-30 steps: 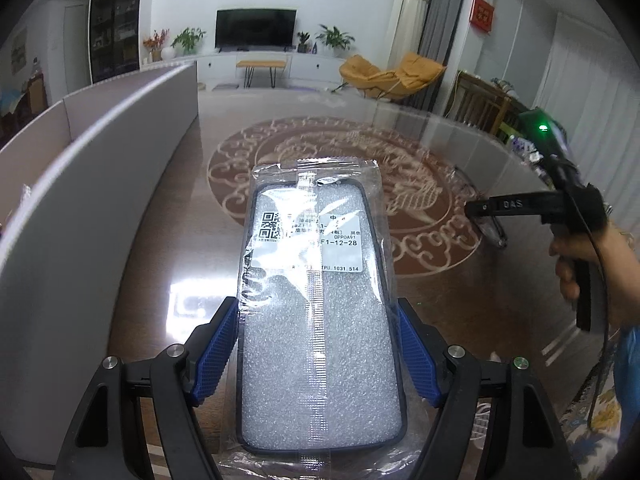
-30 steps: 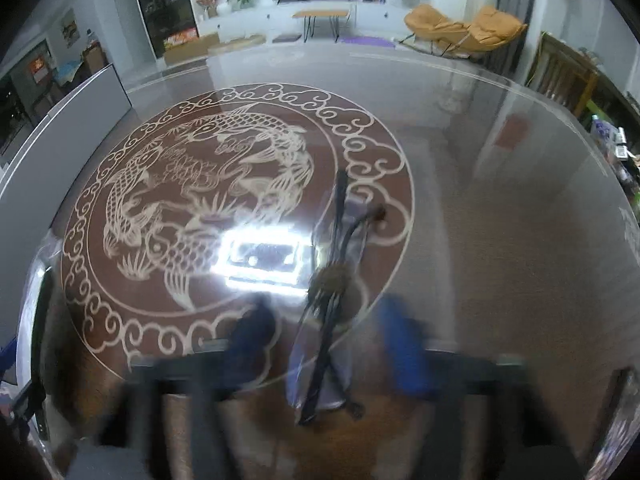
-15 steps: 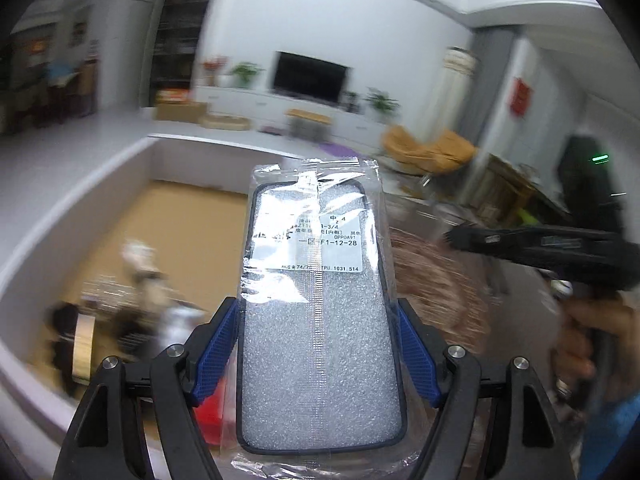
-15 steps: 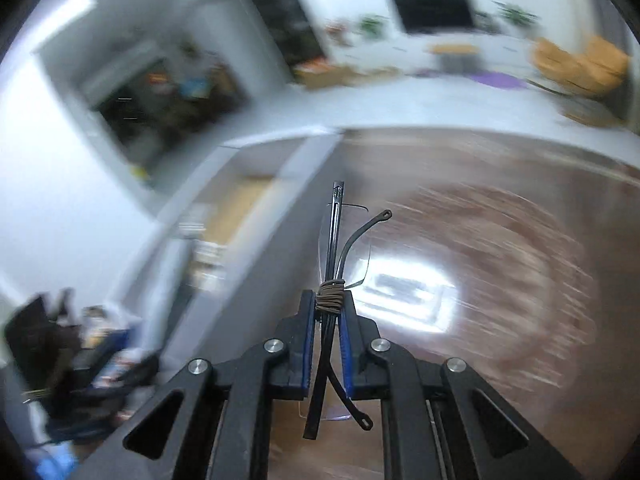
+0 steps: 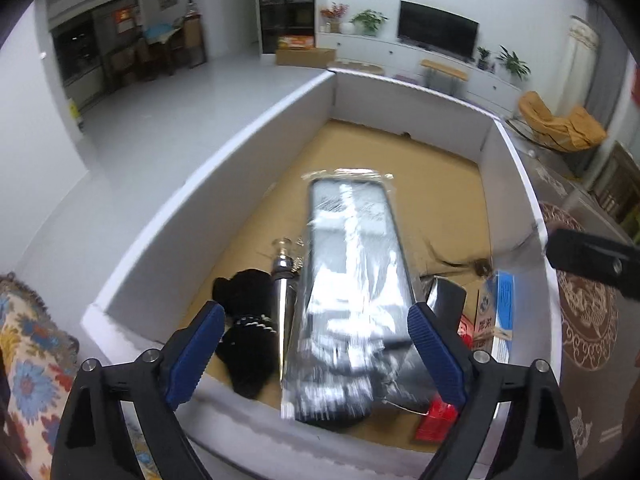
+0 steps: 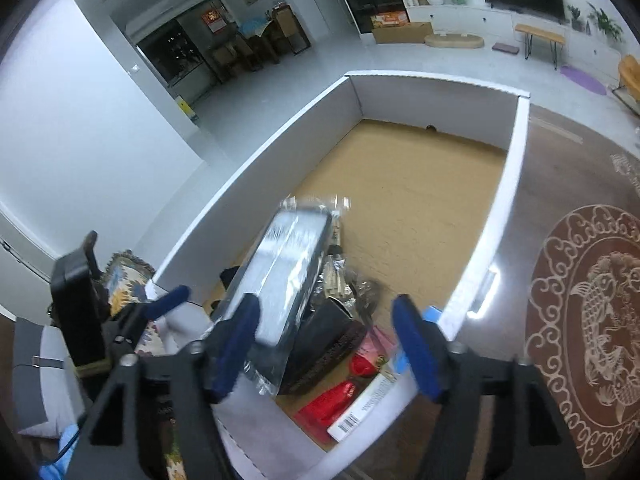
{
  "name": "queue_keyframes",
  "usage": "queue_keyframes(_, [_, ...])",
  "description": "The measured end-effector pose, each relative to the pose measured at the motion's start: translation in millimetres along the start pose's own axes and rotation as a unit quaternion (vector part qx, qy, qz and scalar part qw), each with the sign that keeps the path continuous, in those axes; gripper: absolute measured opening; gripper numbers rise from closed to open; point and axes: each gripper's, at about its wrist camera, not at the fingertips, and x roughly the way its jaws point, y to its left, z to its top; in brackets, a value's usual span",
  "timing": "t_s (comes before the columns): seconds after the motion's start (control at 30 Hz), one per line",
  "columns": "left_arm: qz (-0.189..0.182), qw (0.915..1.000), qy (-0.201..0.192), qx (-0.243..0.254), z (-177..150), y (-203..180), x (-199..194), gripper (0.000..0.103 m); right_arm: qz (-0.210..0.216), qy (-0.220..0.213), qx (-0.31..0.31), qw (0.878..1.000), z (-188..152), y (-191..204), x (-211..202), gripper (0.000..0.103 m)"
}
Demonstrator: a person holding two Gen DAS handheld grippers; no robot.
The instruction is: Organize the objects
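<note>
A phone case in a clear plastic bag [image 5: 352, 280] is blurred in mid-drop over a white-walled box [image 5: 200, 184] with a brown floor. My left gripper [image 5: 316, 344] is opening; the case lies between its blue pads, and the left pad stands well clear of it. The right wrist view shows the same case [image 6: 284, 272] tilted over the box [image 6: 240, 184]. My right gripper [image 6: 326, 346] is also opening, with nothing between its pads. The thin-framed glasses [image 5: 456, 262] lie as a dark blur in the box near its right wall.
In the box's near end lie a black cloth [image 5: 244, 320], a shiny metal tube [image 5: 282, 292], a blue-and-white carton [image 5: 500, 308], a red packet [image 6: 340, 400] and a dark pouch [image 6: 324, 340]. Right of the box is the glass table with a carp design [image 6: 592, 320].
Both grippers swung left from the table to above the box. The right gripper let go of the glasses and the left let go of the phone case; both items are dropping into the box.
</note>
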Motion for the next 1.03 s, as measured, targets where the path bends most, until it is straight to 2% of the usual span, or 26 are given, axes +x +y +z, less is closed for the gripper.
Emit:
queue_keyframes(0.07, [-0.006, 0.9999, -0.002, -0.012, 1, -1, -6, 0.093, -0.019, -0.007, -0.01, 1.0, 0, 0, -7, 0.086])
queue_keyframes(0.13, [-0.035, 0.9992, 0.003, -0.019, 1, -2, -7, 0.093, -0.037, -0.016, -0.021, 0.999, 2, 1, -20, 0.091])
queue_keyframes(0.2, [-0.058, 0.9974, 0.037, -0.022, -2, -1, -8, 0.094, -0.058, -0.018, -0.037, 0.997, 6, 7, -22, 0.093])
queue_keyframes(0.23, [-0.05, 0.9969, 0.057, -0.02, -3, -2, -6, 0.094, -0.067, -0.016, -0.047, 0.997, 7, 8, -22, 0.093])
queue_keyframes(0.3, [0.035, 0.9976, 0.06, 0.007, -4, -5, -9, 0.094, -0.074, -0.01, -0.066, 0.995, 4, 12, -20, 0.093])
queue_keyframes(0.37, [0.108, 0.993, 0.038, 0.03, -11, -14, -18, 0.094, -0.076, -0.009, -0.074, 0.994, 1, 14, -19, 0.093])
queue_keyframes(0.4, [0.115, 0.9923, 0.031, 0.032, -15, -14, -23, 0.094, -0.076, -0.011, -0.076, 0.994, -2, 15, -19, 0.093])
queue_keyframes(0.43, [0.104, 0.994, 0.025, 0.026, -16, -13, -30, 0.094, -0.075, -0.012, -0.077, 0.994, -3, 18, -18, 0.093])
queue_keyframes(0.5, [0.052, 0.9984, 0.023, 0.0, -16, -5, -41, 0.094, -0.075, -0.02, -0.082, 0.994, -6, 17, -24, 0.093])
queue_keyframes(0.53, [0.042, 0.9989, 0.019, -0.01, -14, -2, -44, 0.094, -0.077, -0.022, -0.083, 0.993, -8, 18, -24, 0.093])
queue_keyframes(0.63, [0.06, 0.9976, -0.006, -0.034, -7, 8, -50, 0.094, -0.085, -0.026, -0.094, 0.992, -8, 19, -28, 0.093])
queue_keyframes(0.73, [0.082, 0.9953, -0.009, -0.05, -8, 16, -51, 0.094, -0.086, -0.026, -0.102, 0.991, -7, 22, -30, 0.093])
queue_keyframes(0.83, [0.076, 0.9949, -0.006, -0.065, -2, 18, -48, 0.095, -0.08, -0.025, -0.107, 0.991, -6, 26, -28, 0.093])
queue_keyframes(0.87, [0.074, 0.9947, -0.003, -0.072, -3, 20, -46, 0.103, -0.079, -0.025, -0.109, 0.991, -6, 28, -28, 0.093])
queue_keyframes(0.9, [0.076, 0.9941, -0.005, -0.077, -4, 22, -48, 0.103, -0.077, -0.024, -0.11, 0.991, -6, 29, -27, 0.093])
queue_keyframes(0.97, [0.095, 0.9909, -0.029, -0.091, -7, 26, -50, 0.103, -0.075, -0.022, -0.112, 0.991, -7, 31, -25, 0.093])
queue_keyframes(1.03, [0.096, 0.991, -0.038, -0.085, -7, 26, -52, 0.103, -0.073, -0.021, -0.114, 0.991, -7, 34, -23, 0.093])
